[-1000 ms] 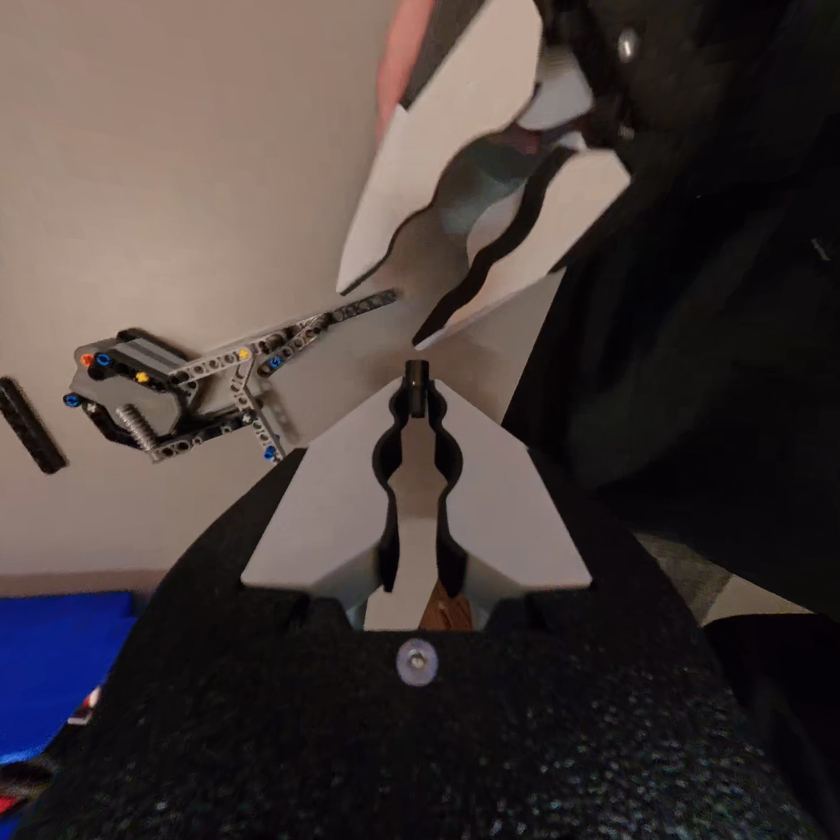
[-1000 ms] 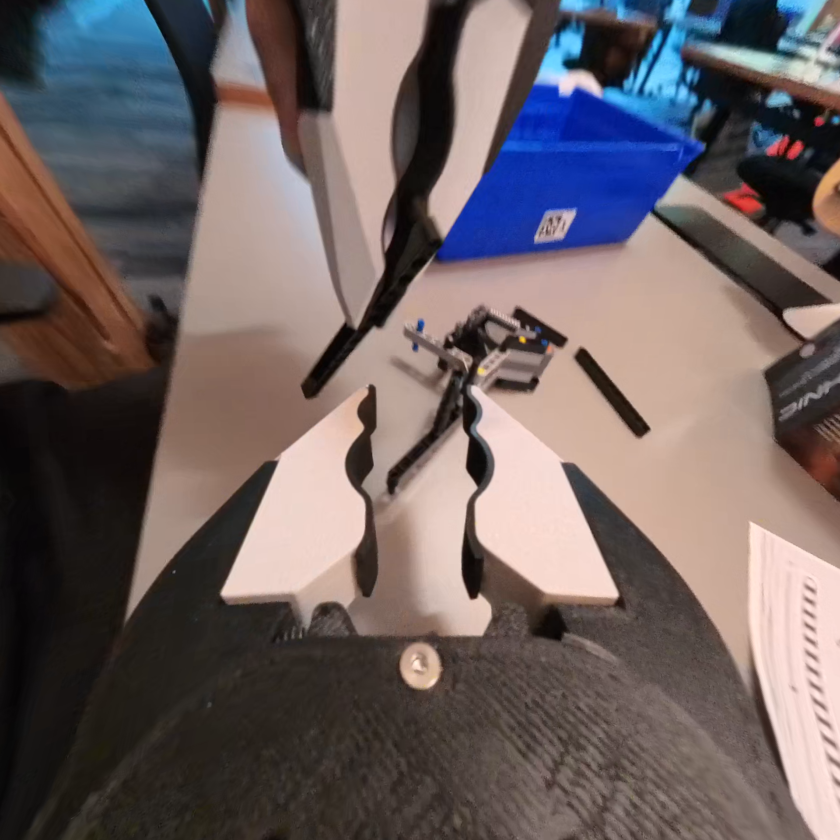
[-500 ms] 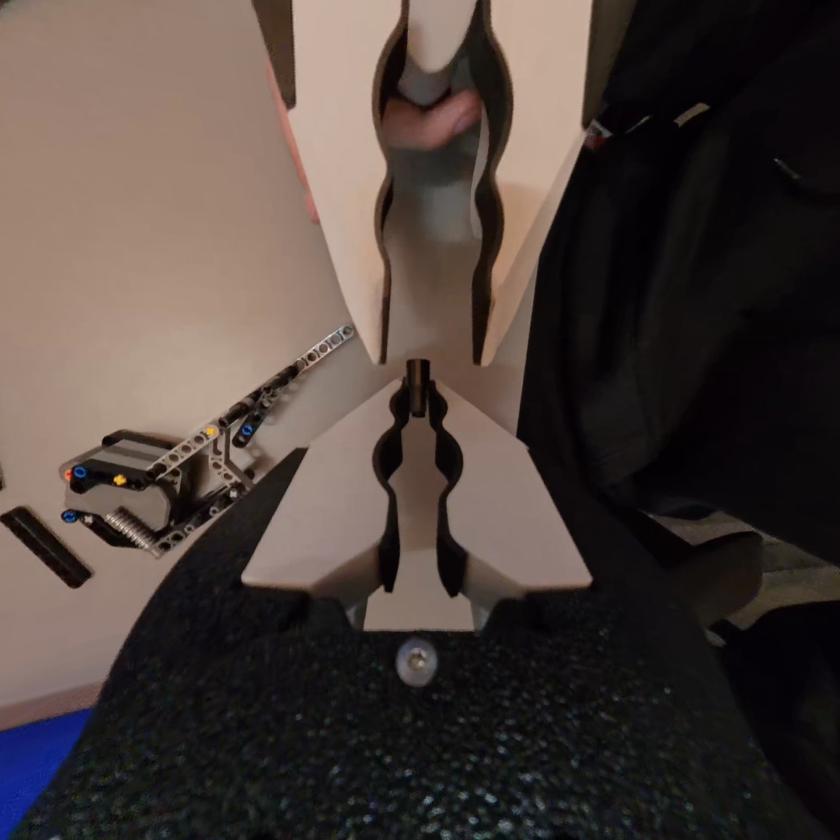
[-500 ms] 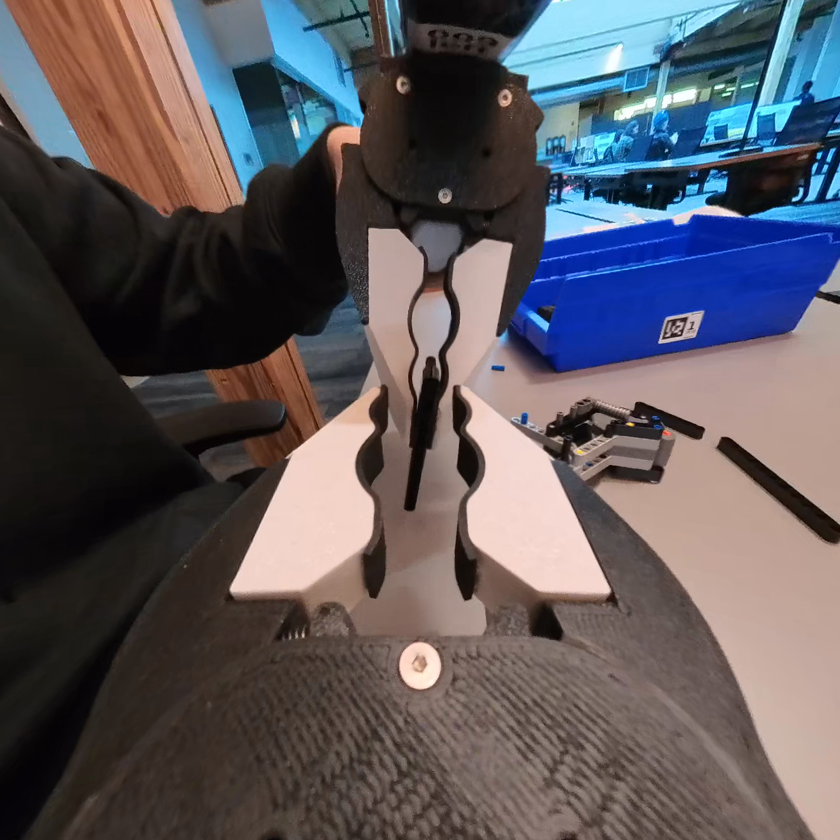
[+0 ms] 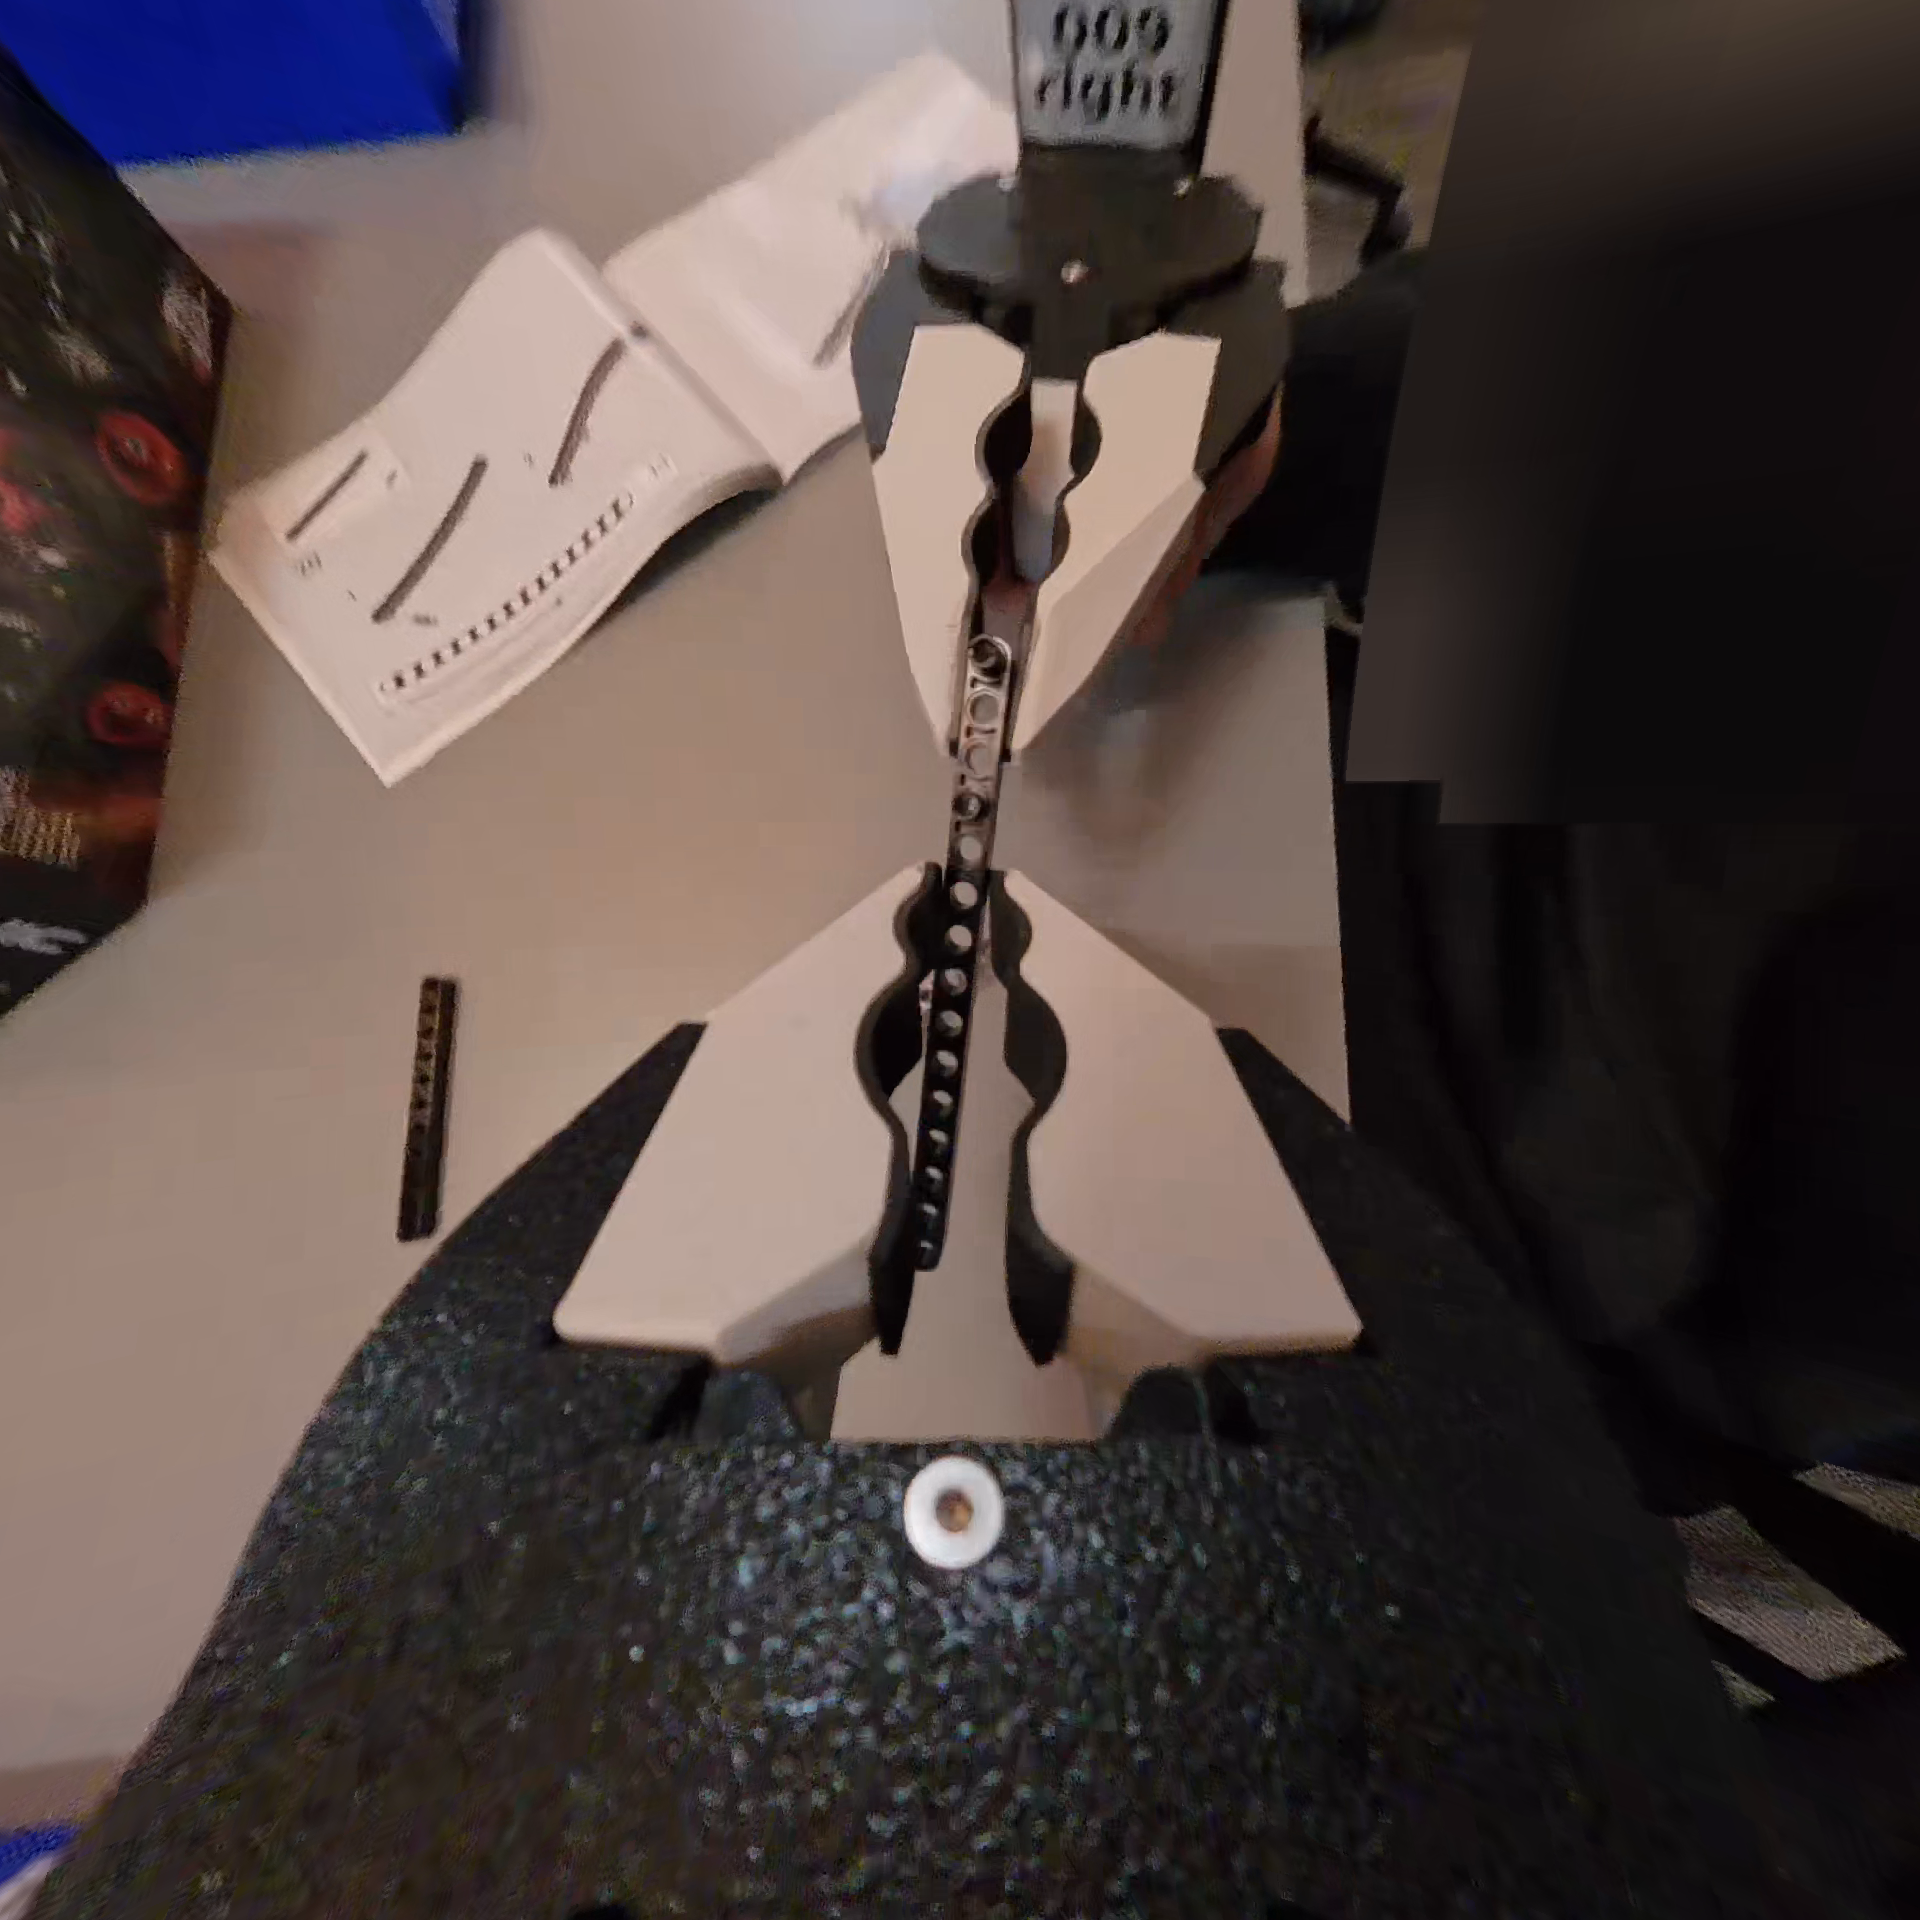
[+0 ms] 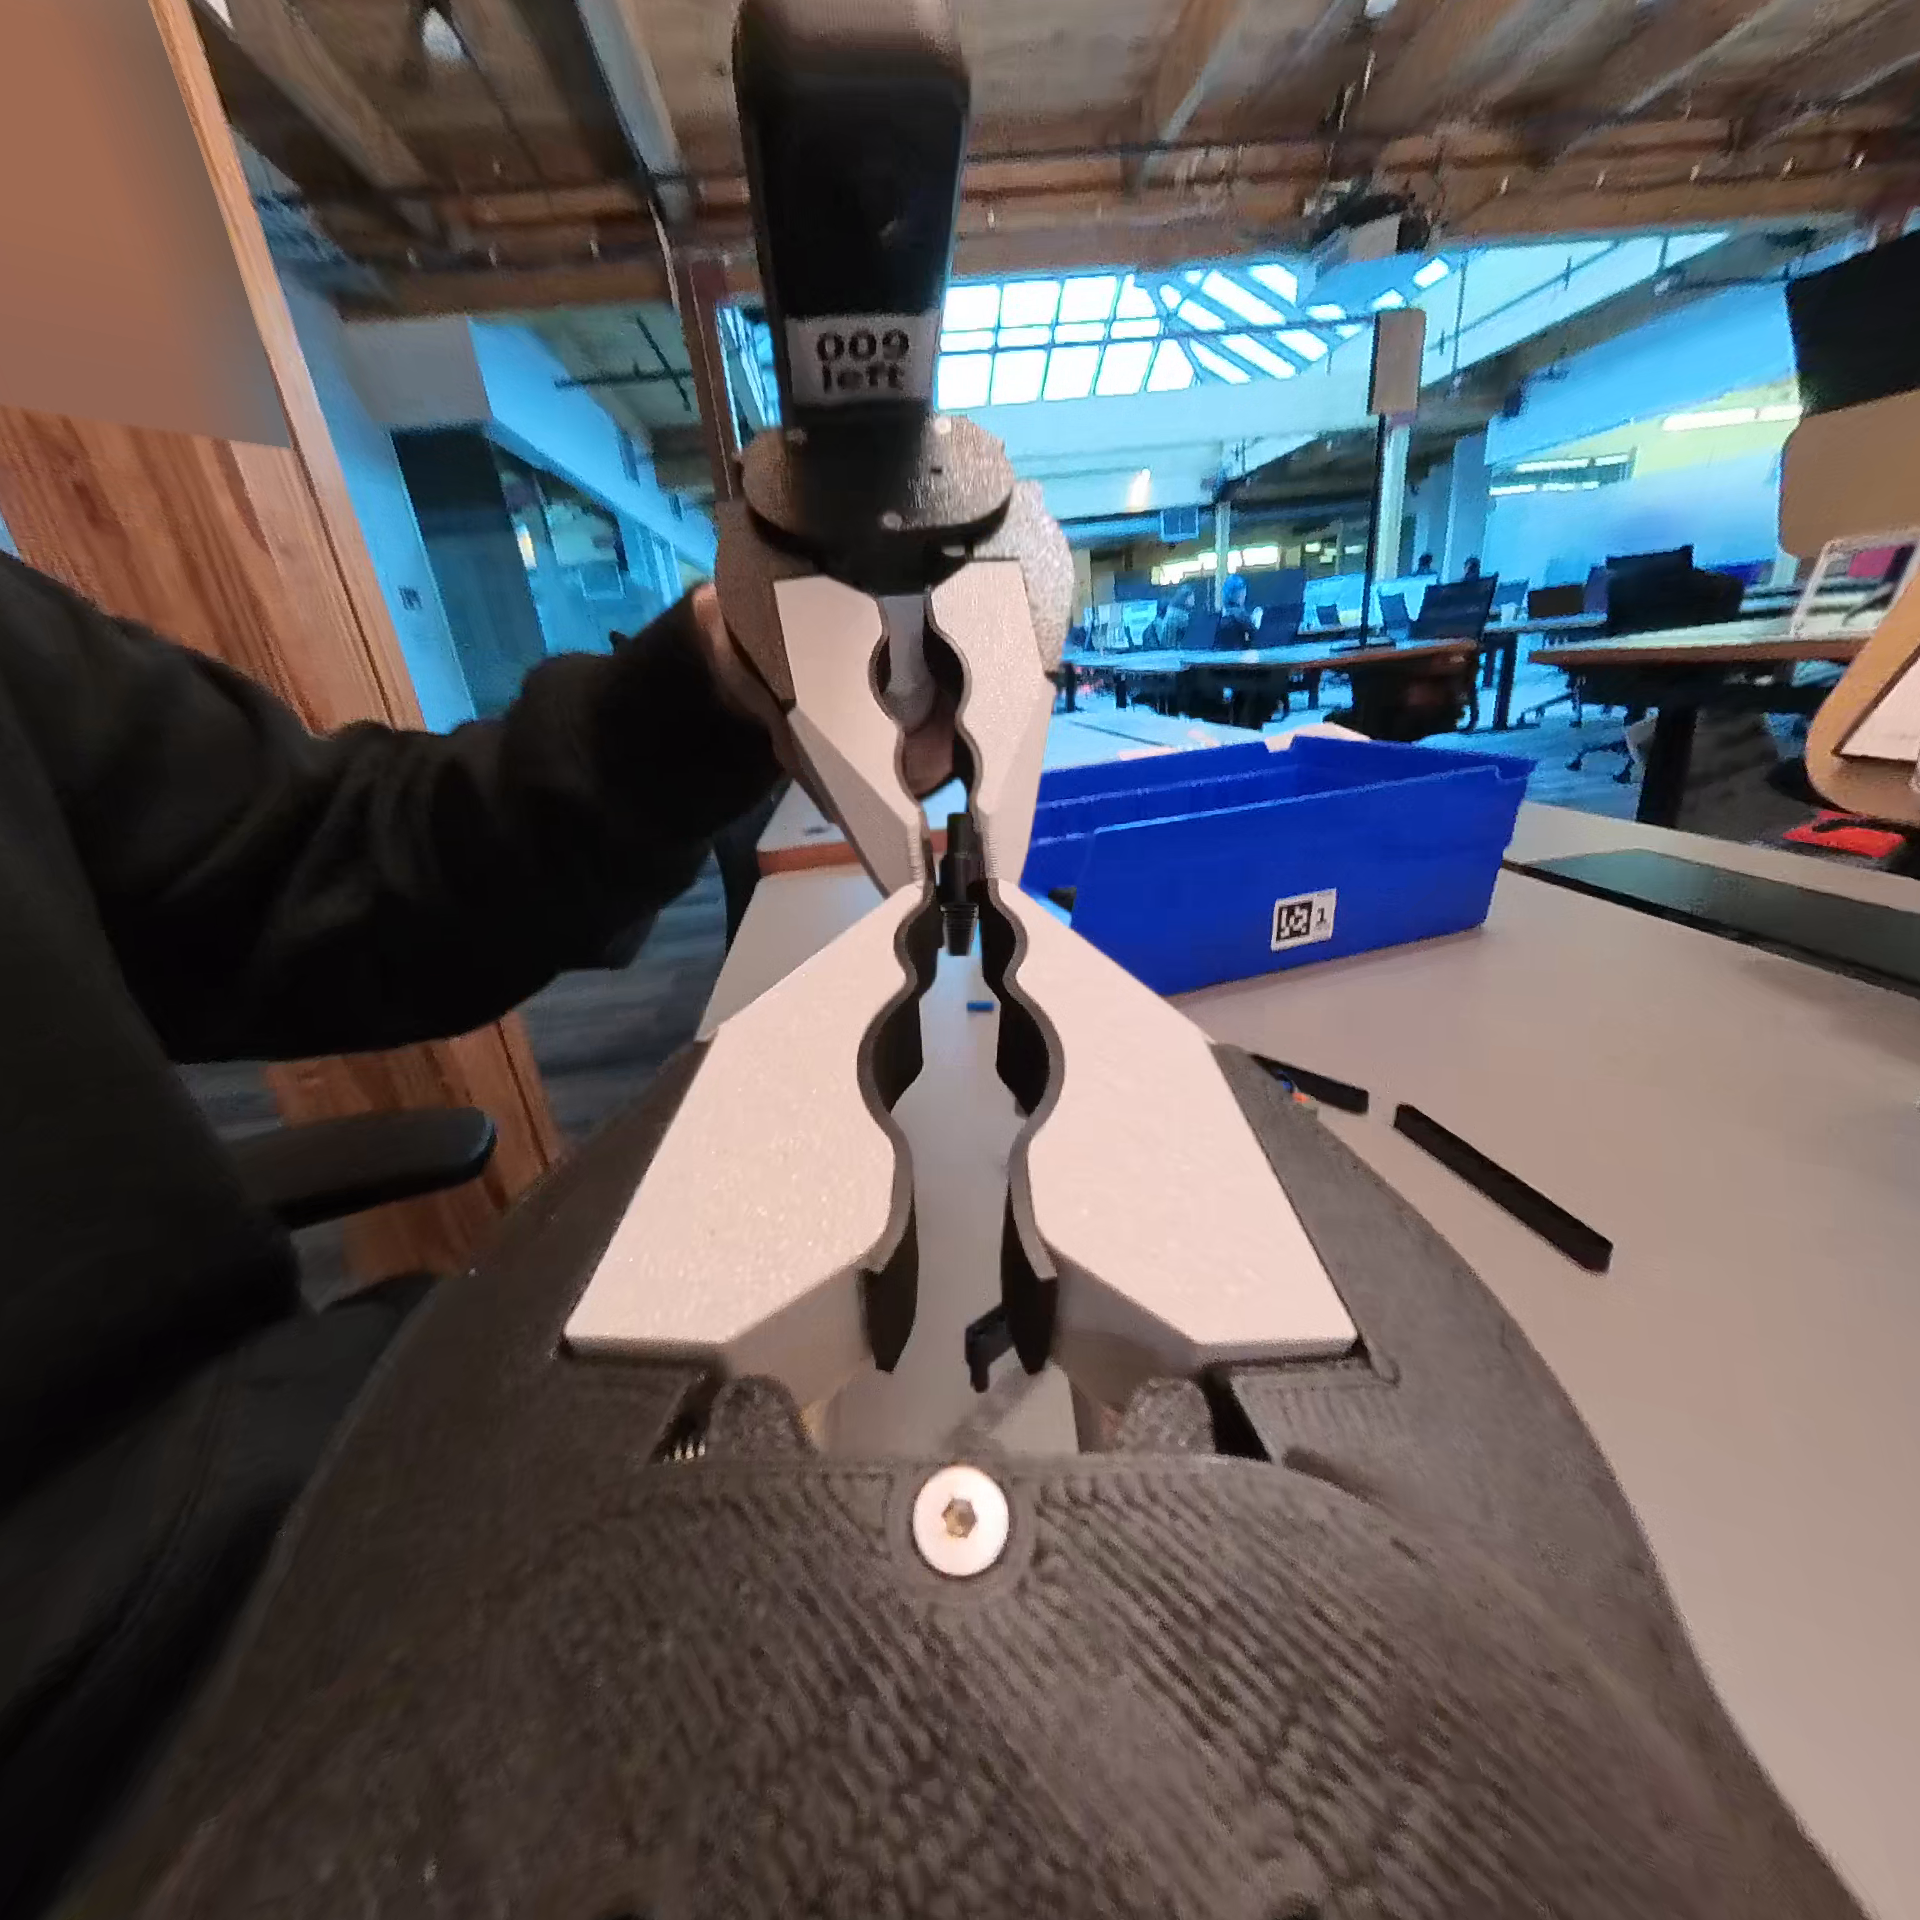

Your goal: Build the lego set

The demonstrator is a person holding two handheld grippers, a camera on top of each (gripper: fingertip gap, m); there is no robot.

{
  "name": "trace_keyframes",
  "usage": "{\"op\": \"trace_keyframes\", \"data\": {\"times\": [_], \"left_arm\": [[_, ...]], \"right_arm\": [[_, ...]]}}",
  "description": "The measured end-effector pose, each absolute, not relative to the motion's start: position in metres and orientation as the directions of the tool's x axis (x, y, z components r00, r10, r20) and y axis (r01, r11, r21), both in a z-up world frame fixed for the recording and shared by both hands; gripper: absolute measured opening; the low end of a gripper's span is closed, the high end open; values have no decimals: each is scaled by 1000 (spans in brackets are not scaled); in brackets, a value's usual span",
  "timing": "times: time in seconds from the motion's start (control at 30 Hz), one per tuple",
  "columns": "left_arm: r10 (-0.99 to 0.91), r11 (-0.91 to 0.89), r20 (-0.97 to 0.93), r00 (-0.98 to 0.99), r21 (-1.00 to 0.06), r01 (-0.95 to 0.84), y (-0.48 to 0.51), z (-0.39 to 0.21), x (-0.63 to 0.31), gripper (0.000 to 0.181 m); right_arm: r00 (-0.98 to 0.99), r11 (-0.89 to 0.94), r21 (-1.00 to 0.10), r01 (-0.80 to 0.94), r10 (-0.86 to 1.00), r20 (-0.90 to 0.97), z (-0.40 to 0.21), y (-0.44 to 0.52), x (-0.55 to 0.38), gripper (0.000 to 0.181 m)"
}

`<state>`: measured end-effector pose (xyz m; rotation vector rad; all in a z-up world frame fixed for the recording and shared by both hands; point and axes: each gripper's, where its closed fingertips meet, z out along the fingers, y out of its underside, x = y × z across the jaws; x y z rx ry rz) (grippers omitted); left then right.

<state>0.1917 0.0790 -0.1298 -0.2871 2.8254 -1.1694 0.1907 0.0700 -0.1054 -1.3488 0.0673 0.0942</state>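
Observation:
A long black beam with holes (image 5: 951, 997) runs between my two grippers, which face each other tip to tip above the grey table (image 5: 623, 883). My left gripper (image 5: 961, 883) is shut on the beam's near part. My right gripper (image 5: 987, 748) is shut on its far end. In the right wrist view the beam (image 6: 954, 883) shows edge-on between my right gripper (image 6: 956, 904) and my left gripper (image 6: 956, 842). A person's hands hold both grippers.
An open instruction booklet (image 5: 520, 499) and a dark box (image 5: 83, 520) lie at the far left. A loose black beam (image 5: 428, 1107) lies on the table. A blue bin (image 6: 1278, 862) stands behind, and another black beam (image 6: 1496, 1184) lies to the right. A dark sleeve (image 6: 364, 862) is at the left. The grippers are tip to tip, or close to it.
My right gripper has closed on the beam that my left gripper holds. Both grippers have turned, so the left wrist view now faces the booklet and not the partly built model.

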Motion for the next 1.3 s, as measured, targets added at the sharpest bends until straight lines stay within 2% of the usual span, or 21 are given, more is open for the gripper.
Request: {"op": "trace_keyframes", "data": {"times": [0.03,0.13,0.27,0.43,0.6,0.77,0.8,0.87,0.97,1.03,1.1,1.2,1.3], "left_arm": [[-182,680,-19,-983,-724,-112,79,-127,193,6],[-129,710,-132,-983,-704,1,83,-130,196,6],[-58,715,-163,-985,-695,72,85,-134,198,6],[37,661,-109,-993,-743,107,88,-138,204,5],[222,681,-115,-968,-693,238,99,-156,202,5],[308,649,-103,-946,-704,288,107,-170,216,4],[327,645,-83,-941,-709,286,110,-172,217,4],[349,626,-82,-933,-720,298,111,-174,218,4],[354,616,-116,-928,-718,325,111,-176,221,4],[357,617,-124,-926,-712,334,111,-179,224,4],[331,648,-115,-937,-694,314,115,-180,230,4],[295,632,-119,-948,-719,287,119,-171,234,4],[284,621,-110,-952,-736,271,122,-169,235,4]], "right_arm": [[994,236,-966,-106,19,-104,-104,69,192,5],[995,207,-973,-97,-10,-101,-114,72,193,5],[993,187,-978,-92,-56,-104,-121,74,194,5],[984,88,-996,9,-177,-7,-131,77,199,5],[966,-76,-997,19,-257,38,-154,88,196,4],[900,-224,-975,3,-423,100,-171,95,212,5],[892,-277,-961,-30,-441,99,-181,96,214,10],[887,-364,-922,-132,-458,54,-203,96,215,43],[903,-426,-878,-219,-430,-17,-221,100,210,46],[920,-448,-869,-212,-392,-22,-225,103,210,36],[939,-520,-827,-215,-344,-27,-237,106,211,33],[968,-584,-805,-103,-246,55,-242,111,216,15],[985,-602,-798,-29,-152,79,-243,109,228,10]]}}
